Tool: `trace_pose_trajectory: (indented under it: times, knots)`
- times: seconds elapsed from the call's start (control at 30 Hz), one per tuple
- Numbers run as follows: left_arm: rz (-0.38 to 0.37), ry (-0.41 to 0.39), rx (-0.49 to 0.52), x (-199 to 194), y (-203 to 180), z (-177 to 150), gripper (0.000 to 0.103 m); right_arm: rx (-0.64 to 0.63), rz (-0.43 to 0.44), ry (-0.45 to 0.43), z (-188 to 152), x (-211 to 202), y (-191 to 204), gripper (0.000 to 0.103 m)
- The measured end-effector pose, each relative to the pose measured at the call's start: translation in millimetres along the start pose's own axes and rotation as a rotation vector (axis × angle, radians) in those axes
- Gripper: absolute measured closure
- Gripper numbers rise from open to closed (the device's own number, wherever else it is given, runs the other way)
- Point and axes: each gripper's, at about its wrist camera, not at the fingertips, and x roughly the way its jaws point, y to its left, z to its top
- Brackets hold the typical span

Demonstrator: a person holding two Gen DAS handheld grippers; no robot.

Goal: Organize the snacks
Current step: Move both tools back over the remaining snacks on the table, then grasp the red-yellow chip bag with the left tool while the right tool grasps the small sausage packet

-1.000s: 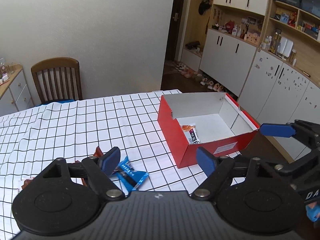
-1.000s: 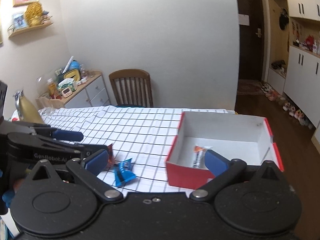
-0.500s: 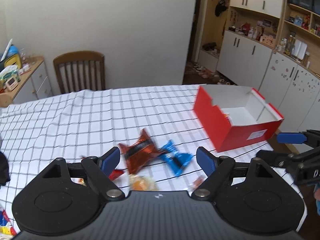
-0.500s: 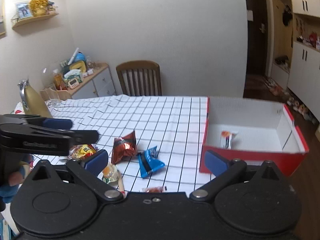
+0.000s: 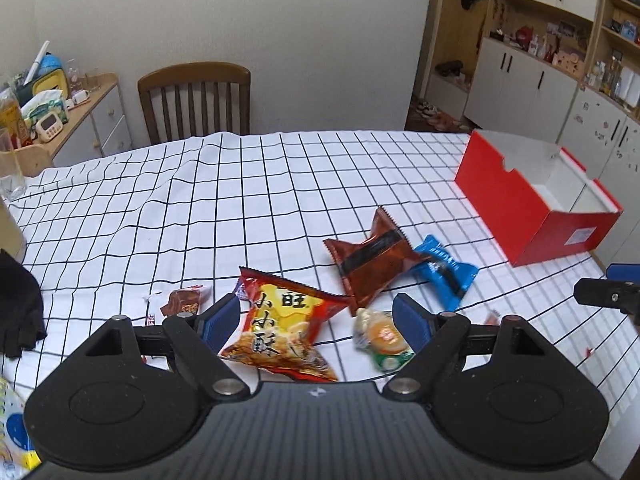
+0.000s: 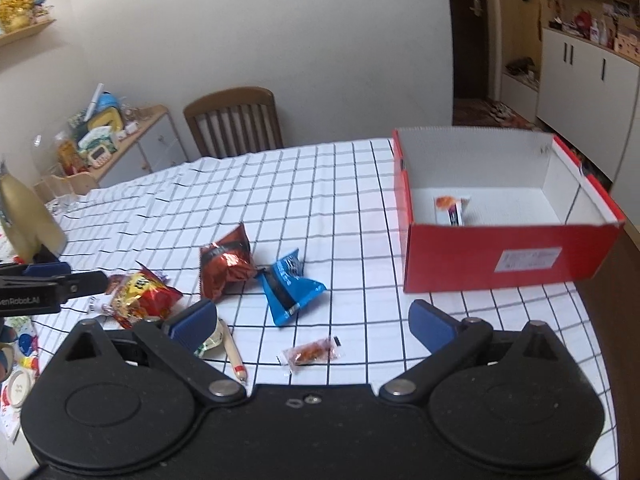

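Observation:
A red box [image 5: 536, 216] with a white inside stands at the table's right; in the right wrist view [image 6: 508, 256] it holds one small white packet [image 6: 450, 209]. Loose snacks lie on the checked cloth: a red-and-yellow bag [image 5: 280, 324], a brown packet [image 5: 370, 266], a blue packet [image 5: 446, 276], a round green-and-orange snack [image 5: 384, 338] and a small brown bar [image 5: 184, 300]. My left gripper [image 5: 316, 320] is open and empty above the red-and-yellow bag. My right gripper [image 6: 312, 320] is open and empty, with a small orange sachet [image 6: 310, 353] below it.
A wooden chair [image 5: 196, 100] stands at the table's far side. A cluttered sideboard [image 5: 60, 120] is at the far left. A black glove [image 5: 18, 312] lies at the left edge. A thin wooden stick [image 6: 234, 350] lies by my right gripper. White cabinets [image 5: 532, 88] line the right wall.
Both grippers have pulled back and swung left, away from the red box. The loose snacks have come into view under them. Both stay open and empty.

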Motion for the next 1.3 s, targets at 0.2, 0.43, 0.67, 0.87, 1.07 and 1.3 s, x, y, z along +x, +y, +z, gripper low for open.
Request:
trace_pose_trajectory:
  times: [0.2, 0.43, 0.67, 0.87, 1.07, 1.3]
  knots:
    - [-0.015, 0.058, 0.046, 27.8, 9.8, -2.4, 0.020, 0.027, -0.049, 0.036, -6.6, 21.5, 7.0, 0.002]
    - [-0.024, 0.137, 0.106, 56.8, 16.6, -7.9, 0.020, 0.090, -0.143, 0.077, -12.1, 51.6, 8.5, 0.007]
    - [-0.036, 0.193, 0.109, 77.6, 27.4, -7.7, 0.020, 0.226, -0.179, 0.186, -13.2, 90.9, 7.9, 0.026]
    - [-0.075, 0.232, 0.107, 90.5, 31.3, -7.4, 0.020, 0.359, -0.182, 0.277, -11.6, 114.1, 4.4, 0.031]
    - [-0.095, 0.256, 0.110, 100.7, 30.1, -6.3, 0.020, 0.413, -0.180, 0.349, -12.4, 129.0, 7.2, 0.045]
    - [-0.098, 0.271, 0.078, 108.4, 33.3, -3.9, 0.020, 0.468, -0.180, 0.375, -13.8, 138.7, 3.7, 0.065]
